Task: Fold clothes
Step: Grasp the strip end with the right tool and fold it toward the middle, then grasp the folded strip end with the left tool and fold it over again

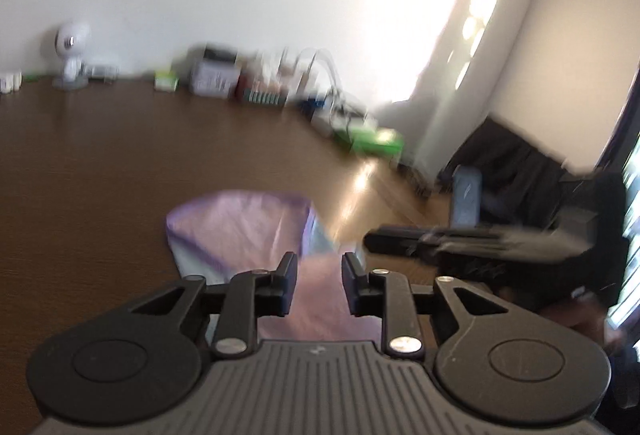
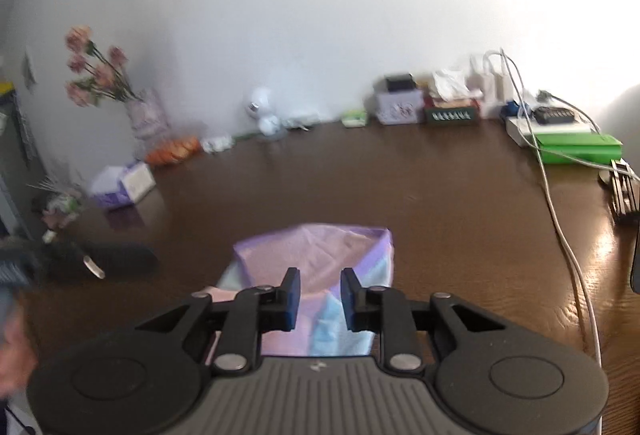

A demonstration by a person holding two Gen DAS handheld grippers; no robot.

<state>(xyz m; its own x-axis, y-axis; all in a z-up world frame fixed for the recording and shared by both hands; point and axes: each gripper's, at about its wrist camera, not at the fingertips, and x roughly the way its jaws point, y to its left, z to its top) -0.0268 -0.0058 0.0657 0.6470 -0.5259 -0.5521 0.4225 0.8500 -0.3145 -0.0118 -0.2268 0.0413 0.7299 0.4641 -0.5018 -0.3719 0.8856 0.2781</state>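
Observation:
A folded garment (image 1: 240, 227) in pale purple, pink and light blue lies on the dark wooden table (image 1: 100, 175). My left gripper (image 1: 320, 275) hovers over its near edge with a gap between the fingers; no cloth is pinched between the pads. The right wrist view shows the same garment (image 2: 320, 247) under my right gripper (image 2: 320, 291), whose fingers also stand apart and hold nothing. The right gripper (image 1: 460, 235) appears blurred at the right of the left wrist view. The left gripper (image 2: 100, 259) shows as a dark blur at the left of the right wrist view.
Along the wall stand a white round camera (image 2: 262, 111), several small boxes (image 2: 400, 105) and a green box (image 2: 576, 147). White cables (image 2: 560, 219) run down the table's right side. At the left are a flower vase (image 2: 144, 111), oranges (image 2: 172, 151) and a tissue box (image 2: 120, 187).

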